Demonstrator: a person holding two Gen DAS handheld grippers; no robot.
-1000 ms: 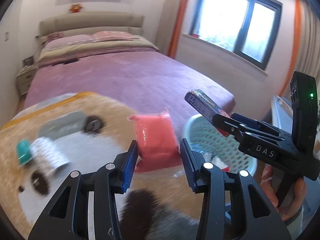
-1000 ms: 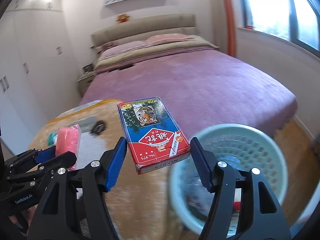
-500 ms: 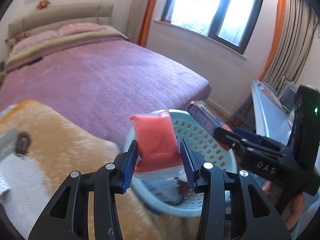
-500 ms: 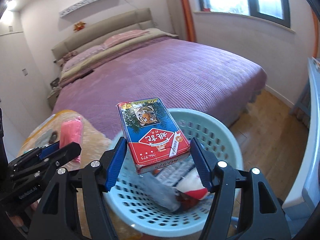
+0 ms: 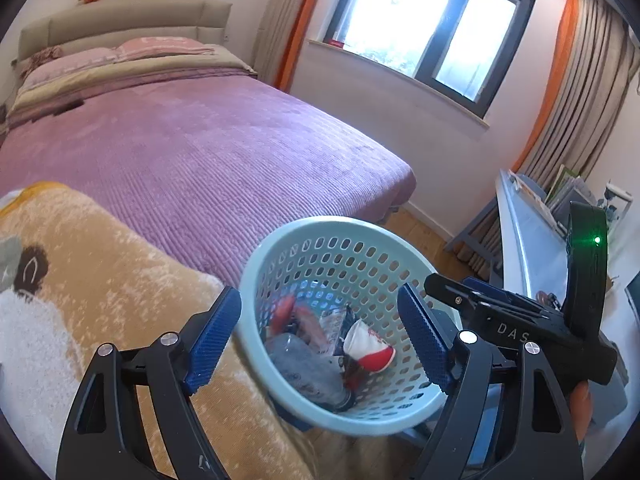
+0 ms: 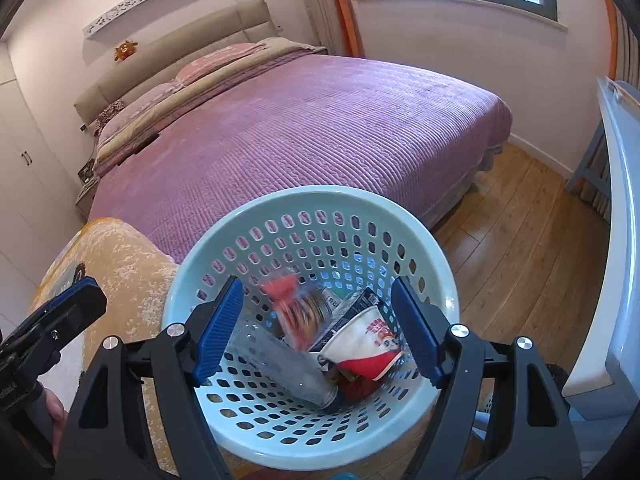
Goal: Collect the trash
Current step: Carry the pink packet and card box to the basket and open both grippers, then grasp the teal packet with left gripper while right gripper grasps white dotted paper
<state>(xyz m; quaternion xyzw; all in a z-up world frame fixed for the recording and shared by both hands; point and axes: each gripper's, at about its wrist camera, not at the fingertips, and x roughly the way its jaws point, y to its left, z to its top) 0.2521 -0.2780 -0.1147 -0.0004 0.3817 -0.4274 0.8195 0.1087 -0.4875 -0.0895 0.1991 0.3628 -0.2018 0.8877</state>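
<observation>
A pale green perforated basket (image 5: 332, 226) (image 6: 312, 198) sits right below both grippers. Inside lie a red-and-white paper cup (image 5: 370, 346) (image 6: 366, 342), a clear plastic bottle (image 5: 304, 368) (image 6: 280, 360) and a dark carton (image 6: 352, 306). A blurred red packet (image 6: 288, 294) (image 5: 285, 308) is caught mid-drop among them. My left gripper (image 5: 318, 336) hangs over the basket, jaws opening with nothing between them. My right gripper (image 6: 318, 328) is also over it, jaws opening and empty; the card box is hard to pick out in the blur. Each gripper shows at the other view's edge.
A bed with a purple cover (image 5: 192, 152) (image 6: 320, 128) fills the space behind the basket. An orange plush blanket (image 5: 100, 280) (image 6: 120, 256) lies to its left. Wooden floor (image 6: 512, 240) and a grey-blue table (image 6: 624, 200) are on the right.
Both grippers swung from over the plush blanket to over the basket. The left let go of the pink packet and the right let go of the card box; both jaws now stand wide.
</observation>
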